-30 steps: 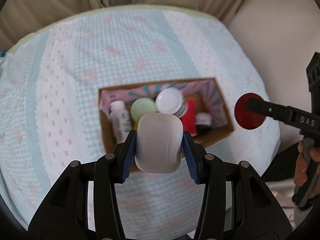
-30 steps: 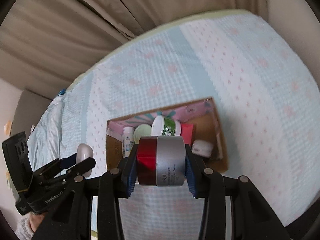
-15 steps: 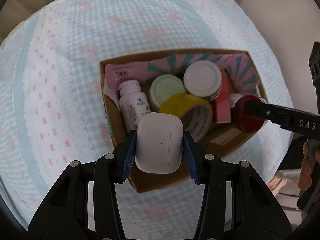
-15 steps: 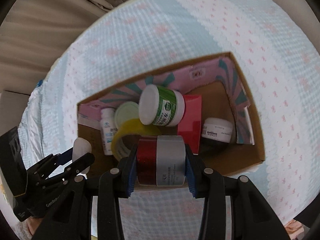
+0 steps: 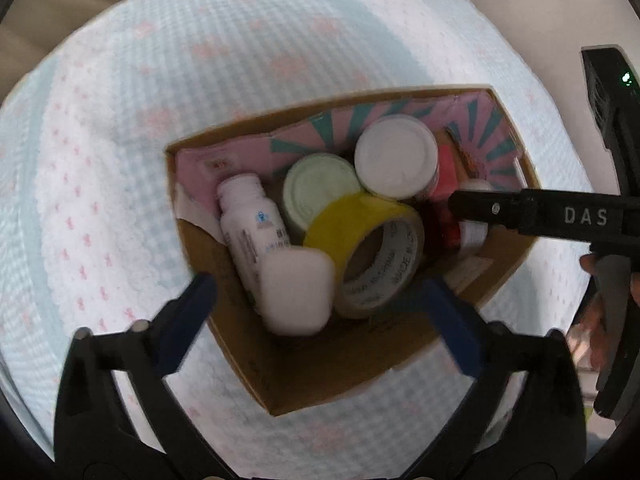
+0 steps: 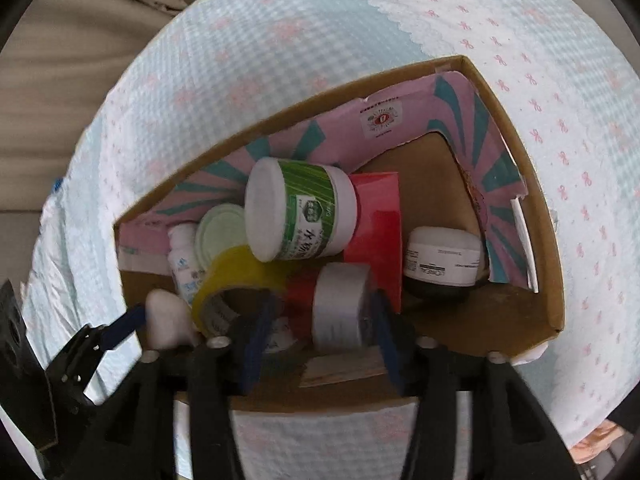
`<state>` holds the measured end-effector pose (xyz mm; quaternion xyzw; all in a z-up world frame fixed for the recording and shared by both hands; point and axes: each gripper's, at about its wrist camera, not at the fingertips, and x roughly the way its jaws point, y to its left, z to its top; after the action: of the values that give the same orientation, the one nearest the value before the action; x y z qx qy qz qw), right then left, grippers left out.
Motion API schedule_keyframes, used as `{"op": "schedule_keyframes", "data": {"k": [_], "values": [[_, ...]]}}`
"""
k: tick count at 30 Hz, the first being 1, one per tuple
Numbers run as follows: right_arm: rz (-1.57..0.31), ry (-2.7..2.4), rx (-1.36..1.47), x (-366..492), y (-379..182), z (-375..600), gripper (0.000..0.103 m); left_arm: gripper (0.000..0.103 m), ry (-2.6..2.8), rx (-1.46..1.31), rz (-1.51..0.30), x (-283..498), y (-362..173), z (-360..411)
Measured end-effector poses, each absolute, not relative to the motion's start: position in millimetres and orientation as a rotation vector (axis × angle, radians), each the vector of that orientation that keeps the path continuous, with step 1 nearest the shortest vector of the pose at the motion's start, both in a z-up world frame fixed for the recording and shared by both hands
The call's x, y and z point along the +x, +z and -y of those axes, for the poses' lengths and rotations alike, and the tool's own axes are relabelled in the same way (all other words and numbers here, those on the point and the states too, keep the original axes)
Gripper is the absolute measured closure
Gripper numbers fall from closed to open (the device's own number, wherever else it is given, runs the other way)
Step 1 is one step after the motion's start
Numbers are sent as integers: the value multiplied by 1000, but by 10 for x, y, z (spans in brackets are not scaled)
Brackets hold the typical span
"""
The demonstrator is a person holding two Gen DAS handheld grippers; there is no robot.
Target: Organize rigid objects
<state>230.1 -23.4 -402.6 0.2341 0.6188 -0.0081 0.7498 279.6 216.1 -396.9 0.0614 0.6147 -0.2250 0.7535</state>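
Cardboard box (image 5: 280, 376) sits on a pale blue-and-white checked cloth (image 5: 120, 160) with small pink bows; its inner walls are lined with pink paper with teal rays.

Left gripper (image 5: 320, 312): jaws spread wide, blue pads well clear on both sides of the white rounded case (image 5: 294, 290). The case is released and lies inside the box at the near-left, touching the white bottle (image 5: 250, 224) on its left and just beside the yellow tape roll (image 5: 366, 248) on its right.

Right gripper (image 6: 320, 336): reaches into the box from the near edge. Its blue pads stand slightly apart from the red-and-silver jar (image 6: 340, 304), so the hold looks loosened; the picture is blurred there and I cannot tell for certain whether a pad touches. The jar lies on its side in the box, between the tape roll and a red carton (image 6: 376, 216).

Also in the box: a pale green lid (image 5: 320, 192) behind the tape roll, a green-labelled white tub (image 6: 300, 216) tipped on its side atop the others, and a small white-and-black pot (image 6: 440, 264) near the right wall.

From the left view, the right gripper's black finger marked "DAS" crosses over the box's right end.
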Motion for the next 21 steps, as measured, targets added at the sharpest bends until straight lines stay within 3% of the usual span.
{"op": "schedule_keyframes", "data": {"k": [1,2,8,21], "values": [[-1351,-22,503,2309,-4008,234,9,0,-499,119,-1342,2781,-3960,-2182],[-1349,-28,491,2310,-3987,228,0,0,-497,114,-1346,2775,-3968,-2194],[-1407,34,489,2288,-4007,228,0,0,-471,104,-1360,2696,-3999,-2202],[-1336,42,469,2090,-3786,380,0,0,-422,60,-1329,2553,-3812,-2201]]}}
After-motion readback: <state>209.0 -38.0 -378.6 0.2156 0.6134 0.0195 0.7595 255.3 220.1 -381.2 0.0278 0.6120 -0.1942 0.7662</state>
